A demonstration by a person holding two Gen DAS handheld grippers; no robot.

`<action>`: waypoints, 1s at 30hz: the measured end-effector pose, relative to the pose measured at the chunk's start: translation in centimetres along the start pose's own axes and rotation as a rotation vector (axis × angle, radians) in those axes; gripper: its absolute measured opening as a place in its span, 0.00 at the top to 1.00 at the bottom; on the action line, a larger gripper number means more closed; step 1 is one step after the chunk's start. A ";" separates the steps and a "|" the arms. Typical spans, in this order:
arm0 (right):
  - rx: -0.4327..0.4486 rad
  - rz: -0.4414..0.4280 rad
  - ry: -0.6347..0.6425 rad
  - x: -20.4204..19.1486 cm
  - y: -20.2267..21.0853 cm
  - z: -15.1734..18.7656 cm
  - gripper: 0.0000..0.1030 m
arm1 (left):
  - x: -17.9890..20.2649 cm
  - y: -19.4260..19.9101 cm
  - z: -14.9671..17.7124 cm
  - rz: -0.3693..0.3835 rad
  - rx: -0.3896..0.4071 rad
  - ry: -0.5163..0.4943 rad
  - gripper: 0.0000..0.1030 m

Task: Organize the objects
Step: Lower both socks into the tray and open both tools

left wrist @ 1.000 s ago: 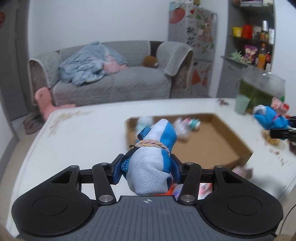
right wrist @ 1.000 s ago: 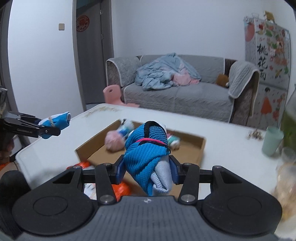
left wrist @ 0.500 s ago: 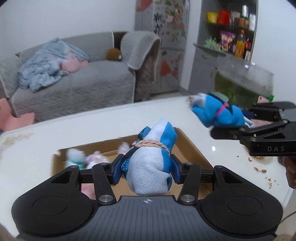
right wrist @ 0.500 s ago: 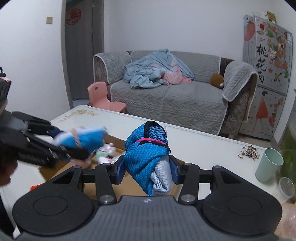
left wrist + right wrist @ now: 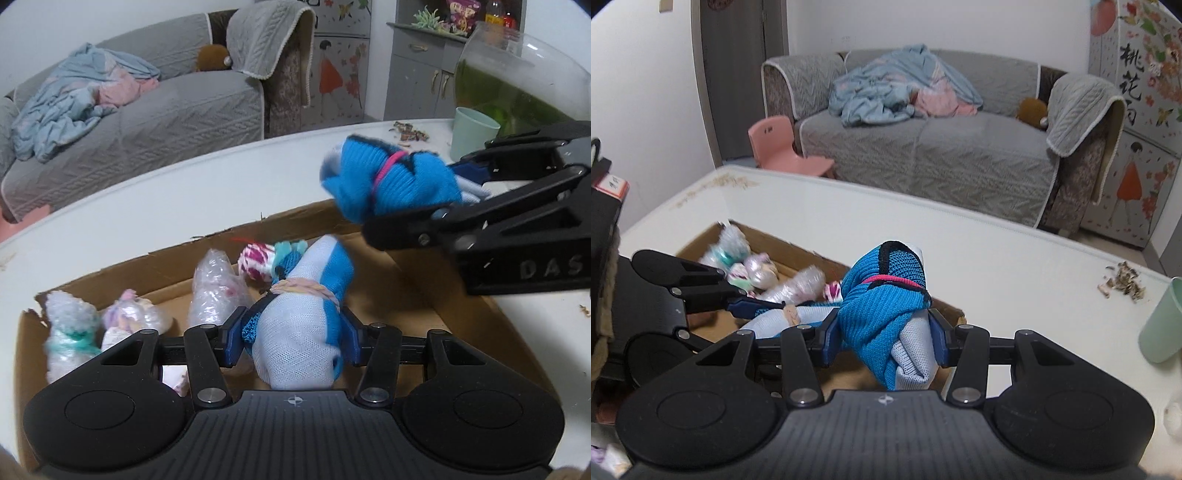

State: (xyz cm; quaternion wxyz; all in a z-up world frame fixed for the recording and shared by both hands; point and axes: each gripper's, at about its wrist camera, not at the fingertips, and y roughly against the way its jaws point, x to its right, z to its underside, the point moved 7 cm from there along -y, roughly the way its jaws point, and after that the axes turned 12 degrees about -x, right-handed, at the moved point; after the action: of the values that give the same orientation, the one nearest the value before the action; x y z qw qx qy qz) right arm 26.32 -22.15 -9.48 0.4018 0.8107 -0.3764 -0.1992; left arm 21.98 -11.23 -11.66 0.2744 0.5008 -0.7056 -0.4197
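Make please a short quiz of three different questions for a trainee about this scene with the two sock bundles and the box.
1. True or false: the left gripper holds a bundle tied with a pink band.
2. Which gripper holds the bright blue sock bundle?
3. The wrapped rolls lie in: A) cardboard box B) green cup C) sofa

Key: 1 false, the white-and-blue sock bundle has a tan band; 2 right gripper; 3 A.

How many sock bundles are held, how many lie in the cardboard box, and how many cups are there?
Held bundles: 2, blue-and-white bundle in left hand-held gripper, blue bundle in right hand-held gripper
Bundles in cardboard box: 4 visible, teal-tied, lilac, clear-wrapped, pink-patterned
Cup: 1
Total: 7
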 end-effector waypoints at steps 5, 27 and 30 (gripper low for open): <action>-0.039 0.010 0.007 -0.1 -1.3 0.5 0.57 | 0.0 -0.9 -0.1 0.000 -0.015 -0.002 0.44; -0.122 0.016 -0.121 0.8 -1.3 0.5 0.55 | -0.1 -1.5 -0.7 -0.058 -0.061 0.057 0.43; -0.132 0.005 -0.119 0.6 -1.1 0.1 0.47 | -0.3 -1.6 -0.5 -0.054 -0.066 0.052 0.38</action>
State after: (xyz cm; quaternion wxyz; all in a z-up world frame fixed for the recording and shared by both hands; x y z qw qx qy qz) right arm 27.10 -22.24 -10.41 0.4318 0.7683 -0.3875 -0.2703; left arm 23.27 -11.34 -12.77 0.2979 0.5210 -0.6701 -0.4368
